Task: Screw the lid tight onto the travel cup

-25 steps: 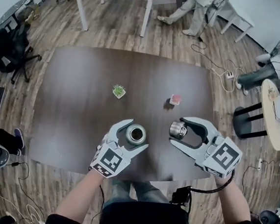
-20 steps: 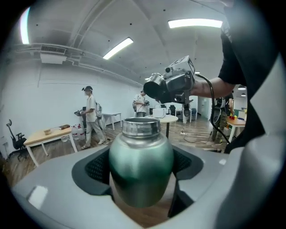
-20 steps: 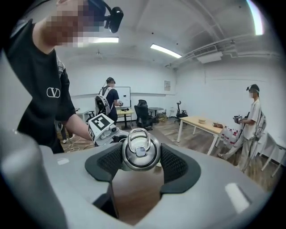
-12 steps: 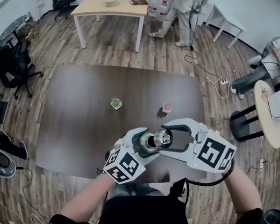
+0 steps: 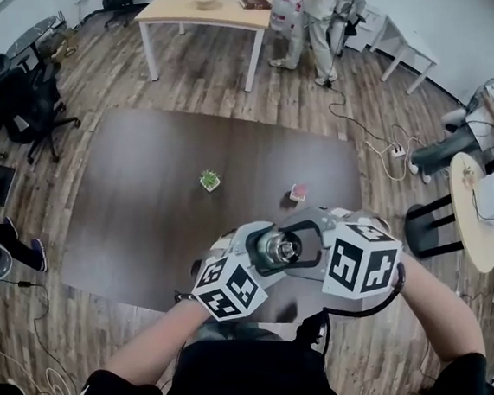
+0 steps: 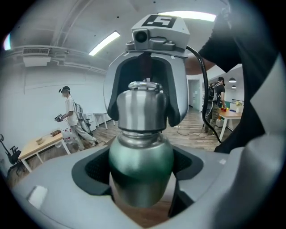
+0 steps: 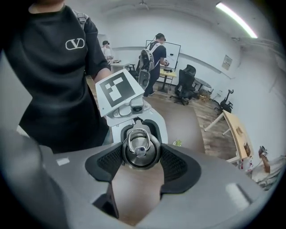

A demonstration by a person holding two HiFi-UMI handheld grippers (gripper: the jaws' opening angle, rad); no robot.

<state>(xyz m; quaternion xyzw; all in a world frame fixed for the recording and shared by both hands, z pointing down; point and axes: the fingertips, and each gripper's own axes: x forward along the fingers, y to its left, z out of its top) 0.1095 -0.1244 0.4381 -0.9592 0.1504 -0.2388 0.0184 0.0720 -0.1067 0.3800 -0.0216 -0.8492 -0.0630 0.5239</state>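
Dark brown bench (image 5: 136, 220) on wood-plank floor (image 5: 205, 76): small green potted plant (image 5: 210, 180) near centre, small pink-topped object (image 5: 298, 193) to its right, apart.

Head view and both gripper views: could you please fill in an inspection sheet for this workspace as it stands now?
Surface: dark brown table, mostly bare.
Job's things: travel cup held above the table's near edge; lid sits on its neck, and whether it is tight cannot be told.
Clutter: small potted plant and small pink-topped object on the table, apart from each other.
Grippers: left gripper is closed on the cup body; right gripper is closed on the lid.
Cables: black cable hangs from the right gripper; power strip with leads lies on the floor.
Surroundings: wood floor, light wooden table, office chairs, a person standing.
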